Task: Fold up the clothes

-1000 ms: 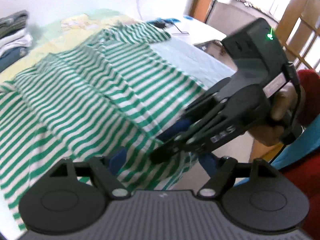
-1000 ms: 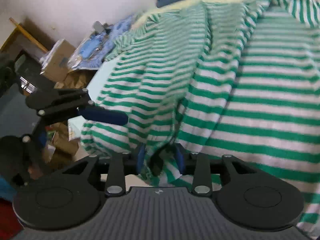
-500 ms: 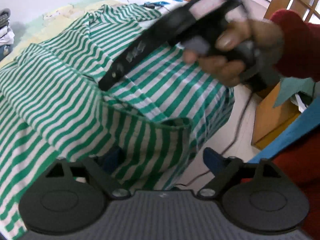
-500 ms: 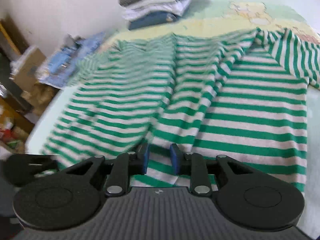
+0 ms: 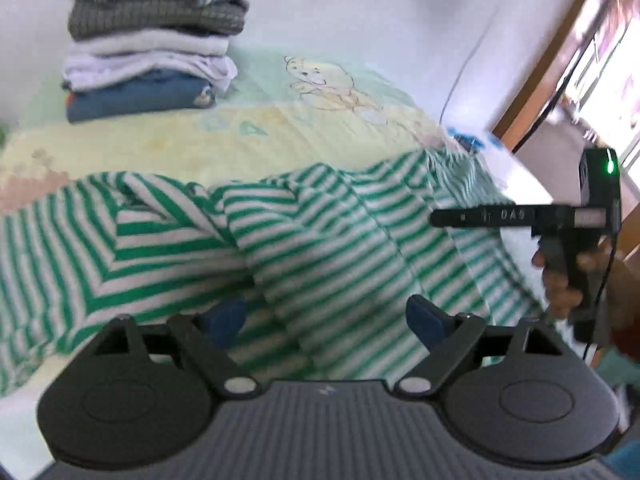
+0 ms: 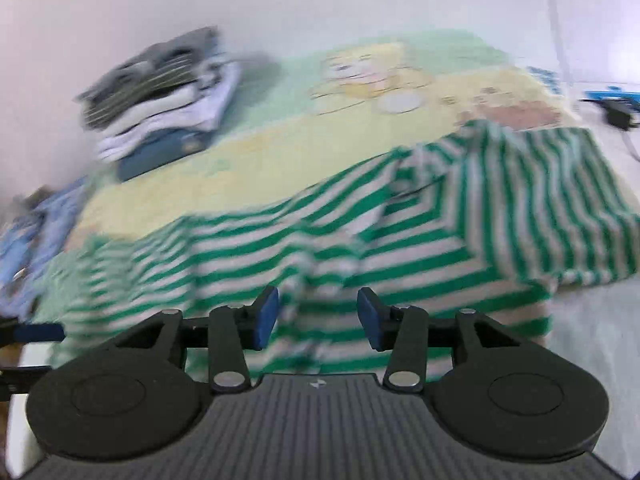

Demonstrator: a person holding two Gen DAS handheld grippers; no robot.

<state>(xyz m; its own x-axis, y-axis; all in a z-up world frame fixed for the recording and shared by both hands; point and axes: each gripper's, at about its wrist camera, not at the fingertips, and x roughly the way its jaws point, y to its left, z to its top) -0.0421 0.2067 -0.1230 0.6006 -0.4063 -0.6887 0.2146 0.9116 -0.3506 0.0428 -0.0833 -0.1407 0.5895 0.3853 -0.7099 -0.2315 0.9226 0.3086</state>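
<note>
A green-and-white striped shirt (image 5: pixel 320 240) lies on the bed, its near part doubled over into thick folds. My left gripper (image 5: pixel 324 320) hovers low over the near folds with its jaws opening wide; no pad presses on cloth. Side-on at the right edge of the left wrist view, a hand holds my right gripper (image 5: pixel 440 218) above the shirt. In the right wrist view the shirt (image 6: pixel 440 240) fills the middle. There the right gripper (image 6: pixel 318 316) has its jaws opening, a ridge of fabric loose between the pads.
A stack of folded clothes (image 5: pixel 152 48) sits at the back left of the bed, near the wall. The pale bedsheet (image 5: pixel 320 80) with a bear print stretches behind the shirt. A wooden door frame (image 5: pixel 560 40) stands to the right. Blue items (image 6: pixel 612 96) lie at the far right.
Both grippers swept across the bed toward the folded stack, carrying the shirt's edge over itself. The right gripper, shut on the shirt's edge before, has let it go. The left jaws stand wider.
</note>
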